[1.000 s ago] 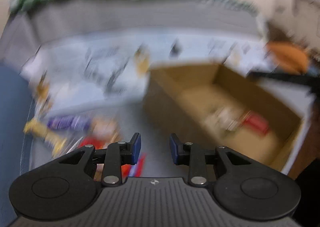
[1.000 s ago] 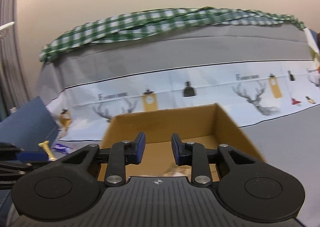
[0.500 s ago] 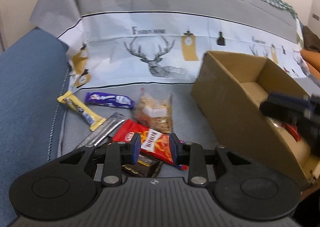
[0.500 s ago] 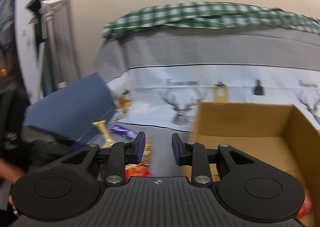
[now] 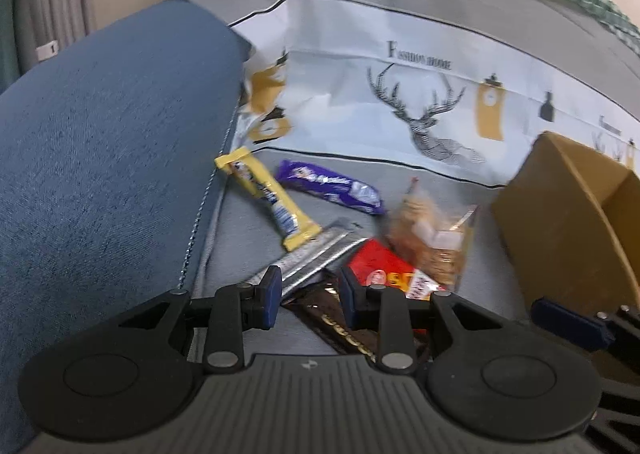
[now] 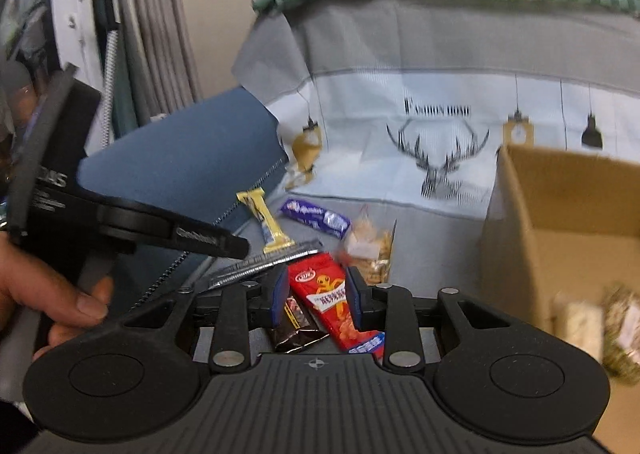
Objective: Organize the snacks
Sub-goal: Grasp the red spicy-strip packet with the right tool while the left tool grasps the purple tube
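Through the left wrist camera, we are angling our left gripper (image 5: 306, 296), jaws apart and empty, down over five wrappers: yellow bar (image 5: 266, 195), purple bar (image 5: 332, 186), silver strip (image 5: 316, 258), red packet (image 5: 384, 268) and clear cracker bag (image 5: 434, 240); the sofa cloth (image 5: 400, 29) reads "Fashion". Through the right wrist camera, our right gripper (image 6: 314, 300) has just been opening, empty above the red packet (image 6: 324, 290), beside the brown cardboard box (image 6: 560, 230).

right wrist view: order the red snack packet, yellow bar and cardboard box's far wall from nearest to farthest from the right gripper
1. red snack packet, framed by the open right gripper
2. yellow bar, farther back, left
3. cardboard box far wall, rearmost, right
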Tool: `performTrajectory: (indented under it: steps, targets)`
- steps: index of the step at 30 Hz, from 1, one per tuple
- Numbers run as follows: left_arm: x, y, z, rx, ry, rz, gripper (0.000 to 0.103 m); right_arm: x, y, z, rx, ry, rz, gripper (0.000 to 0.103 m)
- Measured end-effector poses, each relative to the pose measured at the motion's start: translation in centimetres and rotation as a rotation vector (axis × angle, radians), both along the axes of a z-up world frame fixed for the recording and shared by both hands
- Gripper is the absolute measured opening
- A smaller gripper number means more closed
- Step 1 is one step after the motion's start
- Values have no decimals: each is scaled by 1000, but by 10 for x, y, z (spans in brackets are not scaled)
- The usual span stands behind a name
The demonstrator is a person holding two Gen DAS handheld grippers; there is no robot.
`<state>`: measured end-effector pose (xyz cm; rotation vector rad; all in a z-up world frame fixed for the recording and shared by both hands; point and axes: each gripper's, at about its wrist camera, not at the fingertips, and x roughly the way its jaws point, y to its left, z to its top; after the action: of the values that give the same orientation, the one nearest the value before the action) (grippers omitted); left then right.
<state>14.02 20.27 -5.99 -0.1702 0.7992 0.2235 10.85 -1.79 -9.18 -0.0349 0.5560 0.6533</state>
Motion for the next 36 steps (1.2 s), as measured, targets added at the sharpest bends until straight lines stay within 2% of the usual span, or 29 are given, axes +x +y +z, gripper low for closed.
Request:
performTrajectory:
  steps: [1,7,8,12,13,15,21,26,28,29,31,33,34,36]
  targets:
    - [3,1,-2,2,6,2,34,6,4,-5,-8,16,-11,39]
    - [21,5,-13,20,17,10,40,39,16,-32,-45,64,-75,66]
    - [24,5,-16,21,21,13,43,45,19,-37,-52,80,-83,72]
    - [39,9,-27,29,43,28,65,61,26,-50,-62,120,-92,85]
    - [42,10,-30,33,44,29,67,64,28,-53,-69,129,-90,87]
    - [49,11,-35,36,55,34,78,70,32,-58,-75,148,-88,91]
    - [66,14,-54,30,123,24,82,83,38,-75,-112,214,-104,95]
    - [67,27,-61,-75,140,52,81,82,39,-77,-110,213,-98,97]
    - [65,28,-60,-76,148,50,77,81,40,-76,-107,217,-79,97]
    - [65,27,-59,-67,151,43,71,80,41,-76,-108,217,-71,95]
    - [63,23,-57,-51,152,21,63,78,42,-74,-106,215,-52,92]
    - [61,20,-55,-37,153,5,49,77,44,-72,-106,214,-30,86]
    - [60,20,-55,-33,154,-1,47,75,44,-72,-106,212,-20,84]
    - [59,19,-55,-22,158,-6,46,72,46,-70,-107,209,-1,72]
